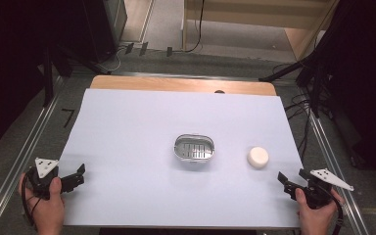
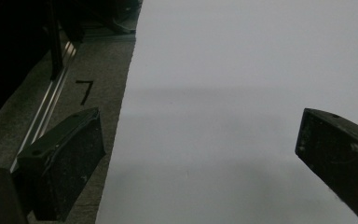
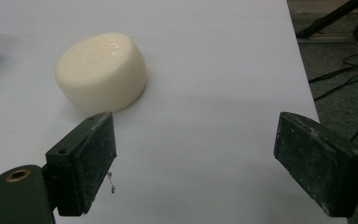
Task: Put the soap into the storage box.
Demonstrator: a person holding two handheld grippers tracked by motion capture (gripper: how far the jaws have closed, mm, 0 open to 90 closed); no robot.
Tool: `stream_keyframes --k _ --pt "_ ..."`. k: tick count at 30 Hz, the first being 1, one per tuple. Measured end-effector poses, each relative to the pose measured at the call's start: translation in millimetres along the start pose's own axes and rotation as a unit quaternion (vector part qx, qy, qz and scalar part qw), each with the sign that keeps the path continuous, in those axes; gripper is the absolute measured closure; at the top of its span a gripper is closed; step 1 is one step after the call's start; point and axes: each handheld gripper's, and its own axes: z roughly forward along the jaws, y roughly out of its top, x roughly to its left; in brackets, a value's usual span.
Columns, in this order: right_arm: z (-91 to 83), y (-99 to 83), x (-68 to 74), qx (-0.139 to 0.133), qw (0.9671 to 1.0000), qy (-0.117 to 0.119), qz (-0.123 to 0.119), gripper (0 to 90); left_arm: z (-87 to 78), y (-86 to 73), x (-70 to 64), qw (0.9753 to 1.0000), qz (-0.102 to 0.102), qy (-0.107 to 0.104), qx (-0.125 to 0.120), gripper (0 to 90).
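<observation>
At about seven o'clock the left gripper [image 1: 81, 175] rests at the white sheet's [image 1: 127, 127] corner, jaws spread wide around bare paper. At the centre sits a metal soap dish [image 1: 194, 149]. The cream soap bar [image 1: 258, 157] lies at its three o'clock — apart. At five o'clock the right gripper [image 1: 292, 178] gapes empty, near the bar.

white table [image 1: 127, 147]: soap [image 1: 258, 157], metal dish [image 1: 194, 149]
</observation>
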Motion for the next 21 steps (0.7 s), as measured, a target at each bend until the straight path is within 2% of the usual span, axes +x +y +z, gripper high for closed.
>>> stream_keyframes --k 4,5,8,13,15,16,19,21 --pt "0.4 1.8 0.6 0.003 1.0000 -0.006 -0.002 13.4 0.0 0.1 -0.2 1.0000 0.002 0.002 0.002 2.0" --pt "-0.4 2.8 0.0 0.004 1.0000 -0.001 0.008 13.6 -0.3 0.1 0.3 1.0000 -0.001 0.004 0.000 2.0" --pt "-2.5 4.1 0.2 -0.007 0.9999 0.005 0.014 14.5 -0.6 -0.1 1.5 1.0000 -0.007 0.002 -0.001 2.0" --pt "-0.9 9.0 5.3 -0.020 0.9997 -0.011 0.009 21.6 -0.2 0.2 0.7 1.0000 -0.004 0.006 0.001 2.0" --pt "0.4 10.3 6.5 -0.020 0.9997 -0.013 0.004 21.5 -0.2 0.2 0.6 1.0000 -0.003 0.006 0.003 2.0" --pt "3.1 12.5 8.6 -0.014 0.9998 -0.006 -0.008 21.8 -0.1 0.2 0.9 1.0000 -0.003 0.005 0.002 2.0" --pt "5.5 16.9 9.3 0.012 0.9994 0.027 -0.021 21.8 -0.3 0.1 1.3 0.9999 -0.007 0.007 0.000 2.0" --pt "4.7 18.3 10.6 0.021 0.9993 0.024 -0.020 22.2 -0.3 0.1 1.5 0.9999 -0.008 0.006 0.000 2.0"
